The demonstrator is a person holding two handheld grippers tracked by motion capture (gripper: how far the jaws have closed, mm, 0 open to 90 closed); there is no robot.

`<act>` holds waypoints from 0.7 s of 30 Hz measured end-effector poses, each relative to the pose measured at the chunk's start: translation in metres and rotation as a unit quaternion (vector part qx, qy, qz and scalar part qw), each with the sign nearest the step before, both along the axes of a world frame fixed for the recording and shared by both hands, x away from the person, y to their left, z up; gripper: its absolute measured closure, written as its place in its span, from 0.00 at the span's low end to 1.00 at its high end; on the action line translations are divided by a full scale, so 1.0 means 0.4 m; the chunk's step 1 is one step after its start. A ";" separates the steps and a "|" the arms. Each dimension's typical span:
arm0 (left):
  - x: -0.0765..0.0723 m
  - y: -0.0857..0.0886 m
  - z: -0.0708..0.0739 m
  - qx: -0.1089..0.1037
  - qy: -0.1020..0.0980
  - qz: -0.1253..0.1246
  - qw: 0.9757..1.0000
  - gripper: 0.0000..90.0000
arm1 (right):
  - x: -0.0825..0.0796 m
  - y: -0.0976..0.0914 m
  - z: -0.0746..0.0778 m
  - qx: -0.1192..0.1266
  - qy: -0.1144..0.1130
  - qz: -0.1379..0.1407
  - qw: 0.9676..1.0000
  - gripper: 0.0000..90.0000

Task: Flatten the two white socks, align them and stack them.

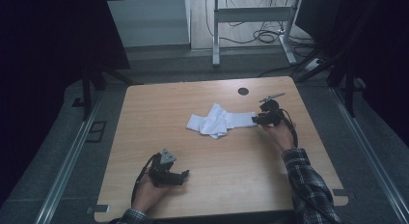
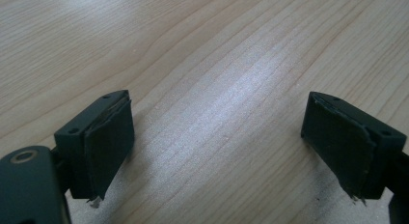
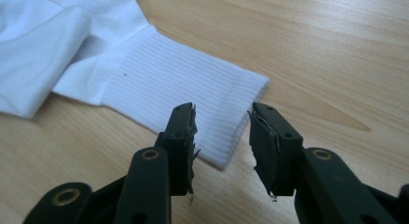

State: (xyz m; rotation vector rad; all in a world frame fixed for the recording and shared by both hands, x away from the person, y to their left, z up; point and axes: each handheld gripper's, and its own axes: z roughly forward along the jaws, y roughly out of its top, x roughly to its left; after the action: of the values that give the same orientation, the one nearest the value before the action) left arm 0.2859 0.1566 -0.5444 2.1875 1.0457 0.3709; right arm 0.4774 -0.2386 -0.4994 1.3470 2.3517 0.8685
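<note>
White sock [image 3: 159, 74] lies mid-table, its ribbed cuff between the right gripper's [image 3: 222, 137] parted jaws, not yet pinched. Closing too shallow could catch one layer (or just the edge) and let it slip. Left gripper [image 2: 217, 137] rests spread wide over bare table [image 2: 217, 55].

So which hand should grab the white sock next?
The right one. Its tongs are already at the ribbed cuff of the white sock, jaws apart with the cuff edge between them, not yet pinched. The left tongs rest open over bare table, far from the sock.
</note>
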 end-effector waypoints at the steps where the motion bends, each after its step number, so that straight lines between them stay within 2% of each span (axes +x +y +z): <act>1: 0.000 0.000 0.000 0.000 0.000 0.000 1.000 0.13 | 0.004 0.003 -0.003 -0.002 0.002 -0.002 1.000 0.63; 4: 0.000 0.000 0.000 0.000 0.000 0.000 1.000 0.13 | 0.018 0.011 -0.020 -0.013 0.005 -0.009 1.000 0.60; 12: 0.001 0.000 0.000 0.000 0.000 -0.001 1.000 0.13 | 0.032 0.022 -0.052 -0.025 0.017 -0.013 0.999 0.59; 15: 0.001 0.000 0.000 0.000 0.000 -0.001 1.000 0.13 | 0.032 0.024 -0.055 -0.019 0.021 -0.013 0.999 0.63; 16: 0.001 0.000 0.000 0.000 0.000 -0.001 1.000 0.13 | 0.031 0.025 -0.054 -0.019 0.024 -0.013 0.999 0.72; 17: 0.001 0.000 0.000 0.000 0.000 -0.001 1.000 0.13 | 0.031 0.025 -0.054 -0.019 0.024 -0.013 0.999 0.72; 19: 0.000 -0.001 0.000 0.000 0.000 -0.001 1.000 0.13 | 0.025 0.030 -0.050 -0.019 0.033 -0.015 0.999 0.86; 21: 0.000 0.000 0.000 0.000 0.000 0.000 1.000 0.13 | 0.023 0.032 -0.046 -0.023 0.034 -0.013 0.999 0.87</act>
State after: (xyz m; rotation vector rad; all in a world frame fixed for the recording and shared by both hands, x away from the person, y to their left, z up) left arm 0.2861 0.1564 -0.5444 2.1875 1.0446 0.3703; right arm 0.4867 -0.2256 -0.5179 1.4069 2.3843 0.7677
